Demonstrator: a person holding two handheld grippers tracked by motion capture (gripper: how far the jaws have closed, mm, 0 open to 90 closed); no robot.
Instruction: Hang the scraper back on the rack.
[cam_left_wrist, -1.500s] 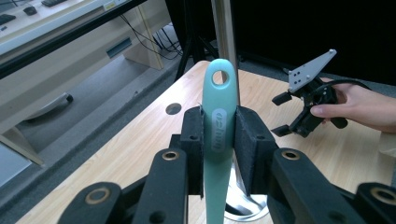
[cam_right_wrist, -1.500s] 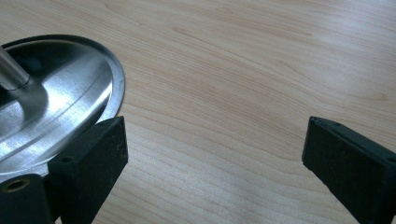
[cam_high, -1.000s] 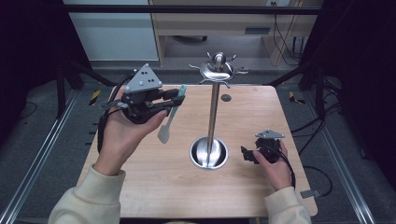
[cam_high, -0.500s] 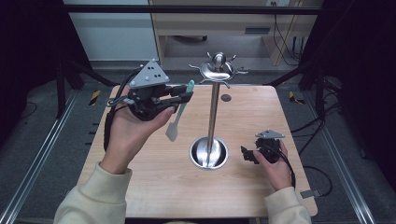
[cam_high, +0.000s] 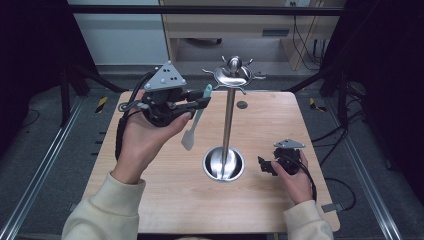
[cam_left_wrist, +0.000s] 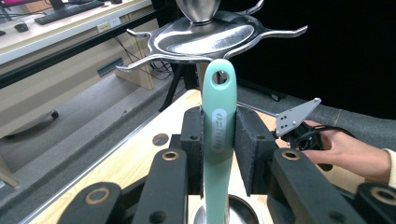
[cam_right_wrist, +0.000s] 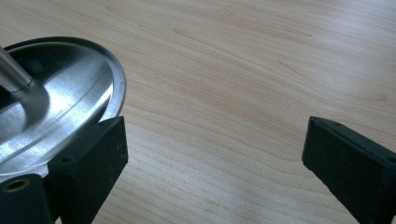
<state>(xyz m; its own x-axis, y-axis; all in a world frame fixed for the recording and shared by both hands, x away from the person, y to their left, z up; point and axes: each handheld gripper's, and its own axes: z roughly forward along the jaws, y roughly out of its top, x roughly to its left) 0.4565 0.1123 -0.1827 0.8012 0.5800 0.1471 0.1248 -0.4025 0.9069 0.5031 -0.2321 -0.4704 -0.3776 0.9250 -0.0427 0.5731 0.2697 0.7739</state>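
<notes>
My left gripper (cam_high: 201, 102) is held up above the table's left half, shut on the handle of a mint-green spatula (cam_high: 189, 138) whose pale blade hangs down. In the left gripper view the handle (cam_left_wrist: 218, 135) stands upright between the pads, and its hanging hole sits just below the hook crown (cam_left_wrist: 205, 42) of the steel utensil stand (cam_high: 229, 120). The right gripper (cam_high: 262, 166) rests low on the table, right of the stand's round base (cam_high: 223, 164). Its jaws (cam_right_wrist: 215, 154) stand wide open over bare wood, the base (cam_right_wrist: 56, 107) at their left.
The stand rises from the middle of the wooden table (cam_high: 200, 205), with curved hooks around its top (cam_high: 232, 75). A small dark disc (cam_high: 242, 105) lies at the table's far edge. Black frame rails and cables surround the table.
The left gripper has carried the spatula rightward and slightly up, closer to the stand's hook crown. The right hand and gripper have stayed put.
</notes>
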